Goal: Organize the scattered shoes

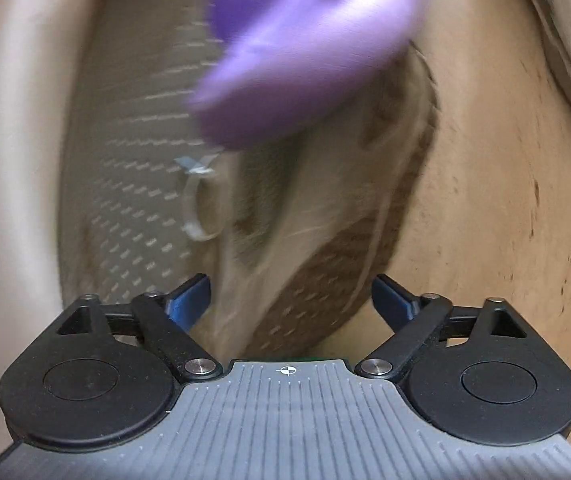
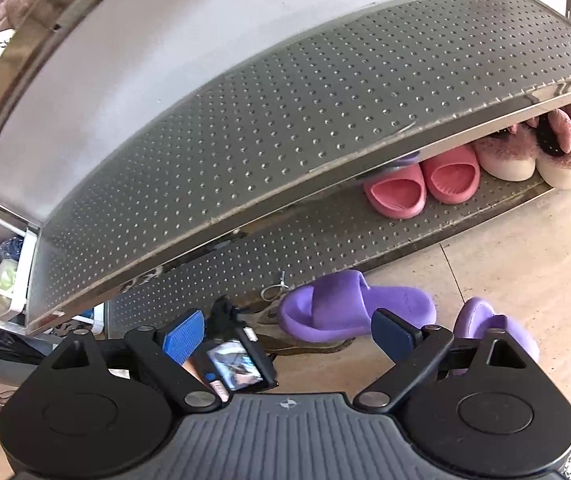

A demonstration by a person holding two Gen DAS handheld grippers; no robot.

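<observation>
Though blurred, purple slipper partly hides brown shoe.

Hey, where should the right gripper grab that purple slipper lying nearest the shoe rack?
Probably the strap arch of the purple slipper: it stands raised above the flat sole, with an open toe hole. Come from above with the right gripper, one finger inside the opening, one outside.

metal shoe rack, perforated shelves. upper shelf bare. bottom shelf: pink slippers side by side, fluffy pink slippers just beside them at the end. tiled floor: one purple slipper against the rack's front edge, second purple slipper near it.
</observation>
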